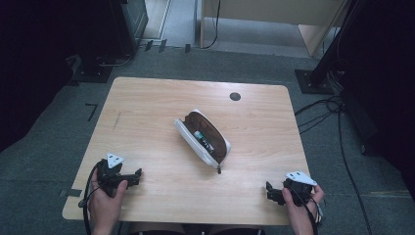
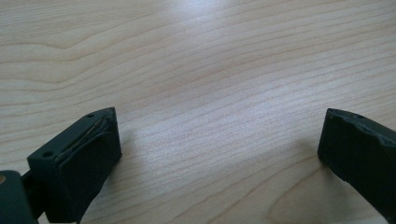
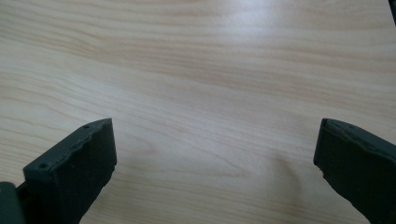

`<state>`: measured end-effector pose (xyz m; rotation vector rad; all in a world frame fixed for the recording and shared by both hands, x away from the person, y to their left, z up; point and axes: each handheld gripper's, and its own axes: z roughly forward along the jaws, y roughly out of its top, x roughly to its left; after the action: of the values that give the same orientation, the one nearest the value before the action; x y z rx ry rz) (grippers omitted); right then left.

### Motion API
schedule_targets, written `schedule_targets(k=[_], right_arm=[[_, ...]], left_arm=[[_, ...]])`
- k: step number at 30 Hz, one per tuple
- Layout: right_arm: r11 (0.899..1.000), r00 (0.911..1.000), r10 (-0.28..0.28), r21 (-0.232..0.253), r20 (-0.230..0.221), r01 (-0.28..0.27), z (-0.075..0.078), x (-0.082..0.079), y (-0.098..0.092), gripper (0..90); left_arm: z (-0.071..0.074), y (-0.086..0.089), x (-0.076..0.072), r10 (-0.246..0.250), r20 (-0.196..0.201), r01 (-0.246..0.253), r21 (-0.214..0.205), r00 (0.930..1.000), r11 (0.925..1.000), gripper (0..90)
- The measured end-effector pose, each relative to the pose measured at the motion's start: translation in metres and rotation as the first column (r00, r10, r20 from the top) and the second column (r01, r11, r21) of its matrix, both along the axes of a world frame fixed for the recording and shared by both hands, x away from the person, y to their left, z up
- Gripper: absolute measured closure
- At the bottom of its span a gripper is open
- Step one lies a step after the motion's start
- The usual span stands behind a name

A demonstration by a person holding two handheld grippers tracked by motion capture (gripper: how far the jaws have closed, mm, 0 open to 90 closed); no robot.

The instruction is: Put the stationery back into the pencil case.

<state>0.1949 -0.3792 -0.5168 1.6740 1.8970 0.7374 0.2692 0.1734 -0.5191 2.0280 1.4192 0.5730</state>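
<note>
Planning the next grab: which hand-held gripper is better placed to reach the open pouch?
Right, narrowly: the right hand-held gripper sits nearer the pouch and its zipper end; both are open and empty.

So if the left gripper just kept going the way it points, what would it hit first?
Probably nothing soon. The left gripper points right along the table's near edge, passing below the pouch. Far along that line sits the right gripper, though depth is hard to judge.

Table (image 1: 147, 112): pale wood grain, smooth w/ soft sheen. Pouch (image 1: 193, 142): white cloth outside, brown lining. Gripper pads (image 2: 88, 158): matt black.
</note>
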Motion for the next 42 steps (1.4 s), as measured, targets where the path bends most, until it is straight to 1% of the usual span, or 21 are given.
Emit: schedule_targets(k=[2,3,7,11,16,27,42], right_arm=[[1.000,0.9999,-0.005,-0.004,-0.009,0.005,-0.004,0.001,-0.004,0.0],[1.000,1.0000,-0.003,0.015,-0.008,0.003,-0.005,0.002,-0.007,0.0],[0.999,1.0000,-0.003,0.045,-0.006,0.003,-0.007,0.008,-0.016,0.0],[0.999,0.9996,0.014,0.047,0.026,-0.015,-0.010,0.011,-0.022,0.0],[0.998,0.9988,0.040,0.048,0.027,-0.041,-0.010,0.014,-0.024,0.0],[0.999,0.9993,0.027,0.046,0.025,-0.028,-0.010,0.016,-0.024,0.0],[0.999,0.9994,0.025,0.047,0.024,-0.027,-0.010,0.016,-0.024,0.0]], left_arm=[[0.000,0.000,0.000,0.000,0.000,0.000,0.000,1.0000,1.0000,0.0],[0.000,0.000,0.000,0.000,0.000,0.000,0.000,1.0000,1.0000,0.0],[0.000,0.000,0.000,-0.001,0.000,0.001,0.001,1.0000,1.0000,0.0],[0.000,0.000,0.000,0.000,0.001,0.000,0.001,1.0000,1.0000,0.0],[0.000,0.000,0.000,0.000,0.001,0.000,0.001,1.0000,1.0000,0.0],[0.000,0.000,0.000,0.000,0.000,0.000,0.001,1.0000,1.0000,0.0],[0.000,0.000,0.000,0.000,0.000,0.000,0.001,1.0000,1.0000,0.0]])
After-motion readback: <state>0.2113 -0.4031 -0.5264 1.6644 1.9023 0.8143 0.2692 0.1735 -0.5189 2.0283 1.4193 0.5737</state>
